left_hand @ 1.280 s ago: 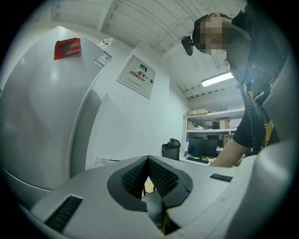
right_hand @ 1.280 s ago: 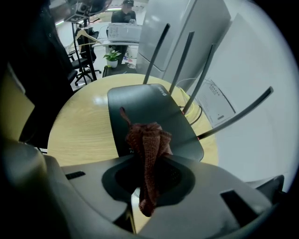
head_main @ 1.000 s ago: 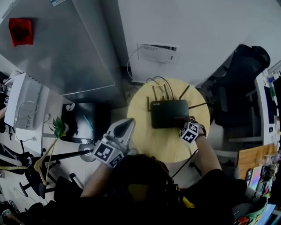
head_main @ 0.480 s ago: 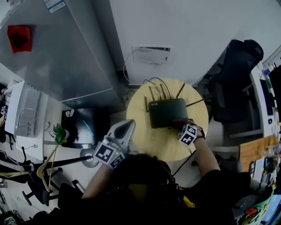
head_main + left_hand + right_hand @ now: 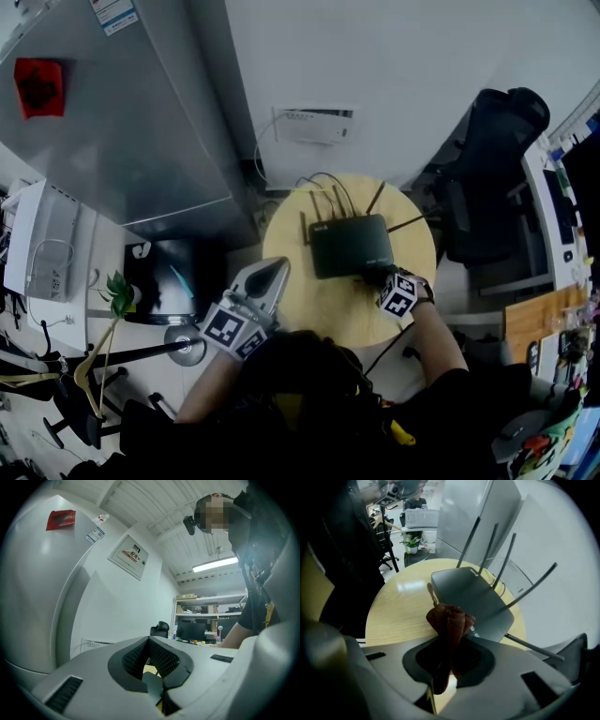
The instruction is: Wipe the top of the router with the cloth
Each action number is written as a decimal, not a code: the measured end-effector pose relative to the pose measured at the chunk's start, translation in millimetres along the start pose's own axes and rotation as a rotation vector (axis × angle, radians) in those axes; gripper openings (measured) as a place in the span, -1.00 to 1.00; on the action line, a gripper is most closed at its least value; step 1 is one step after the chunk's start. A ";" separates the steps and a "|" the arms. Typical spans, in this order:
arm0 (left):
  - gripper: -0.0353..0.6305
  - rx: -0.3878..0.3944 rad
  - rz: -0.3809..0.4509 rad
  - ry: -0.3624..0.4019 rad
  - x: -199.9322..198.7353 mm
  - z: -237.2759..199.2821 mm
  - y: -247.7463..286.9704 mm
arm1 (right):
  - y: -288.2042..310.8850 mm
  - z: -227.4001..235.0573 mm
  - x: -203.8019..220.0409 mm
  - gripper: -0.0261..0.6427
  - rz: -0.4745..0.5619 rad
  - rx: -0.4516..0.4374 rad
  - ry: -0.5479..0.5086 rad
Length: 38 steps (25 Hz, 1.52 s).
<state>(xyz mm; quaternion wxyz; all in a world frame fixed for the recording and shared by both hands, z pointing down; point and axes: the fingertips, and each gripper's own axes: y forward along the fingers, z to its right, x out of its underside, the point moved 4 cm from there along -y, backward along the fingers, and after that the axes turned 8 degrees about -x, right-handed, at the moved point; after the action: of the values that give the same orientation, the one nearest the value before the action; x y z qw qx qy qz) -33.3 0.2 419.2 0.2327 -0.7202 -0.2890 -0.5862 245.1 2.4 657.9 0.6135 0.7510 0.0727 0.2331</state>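
Observation:
A black router (image 5: 350,246) with several antennas lies on a round wooden table (image 5: 328,314). In the right gripper view the router (image 5: 468,597) fills the middle, antennas slanting up and right. My right gripper (image 5: 449,641) is shut on a bunched red-brown cloth (image 5: 450,619), which sits at the router's near edge. In the head view the right gripper (image 5: 382,277) is at the router's near right corner. The left gripper (image 5: 274,270) hovers over the table's left rim, shut and holding nothing. The left gripper (image 5: 149,641) points up at a wall and shelves, away from the router.
Cables (image 5: 323,183) run from the router to a white wall box (image 5: 314,124). A grey cabinet (image 5: 112,122) stands at the left and a black office chair (image 5: 487,178) at the right. On the floor to the left are a black bin (image 5: 173,277) and a plant (image 5: 117,295).
The head view has drifted, so the table sits slightly lower and further left. The right gripper with the cloth stays at the router's near right corner. The left gripper has hardly moved.

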 end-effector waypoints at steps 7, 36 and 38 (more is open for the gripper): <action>-0.92 -0.007 -0.007 -0.009 1.1 2.2 10.1 | -11.4 54.9 37.6 -0.73 0.002 0.070 0.111; -0.92 -0.208 -0.053 0.010 10.5 -28.6 22.0 | 59.9 107.8 61.2 -0.73 -0.194 -0.249 0.085; -0.92 -0.206 -0.049 0.009 11.0 -28.8 21.6 | 58.9 99.8 61.3 -0.73 -0.196 -0.281 0.063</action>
<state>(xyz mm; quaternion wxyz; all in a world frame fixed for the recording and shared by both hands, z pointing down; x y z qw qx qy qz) -37.4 -33.3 436.0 0.1444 -0.7304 -0.2439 -0.6214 332.5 -75.9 716.3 0.7296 0.6395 0.1317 0.2036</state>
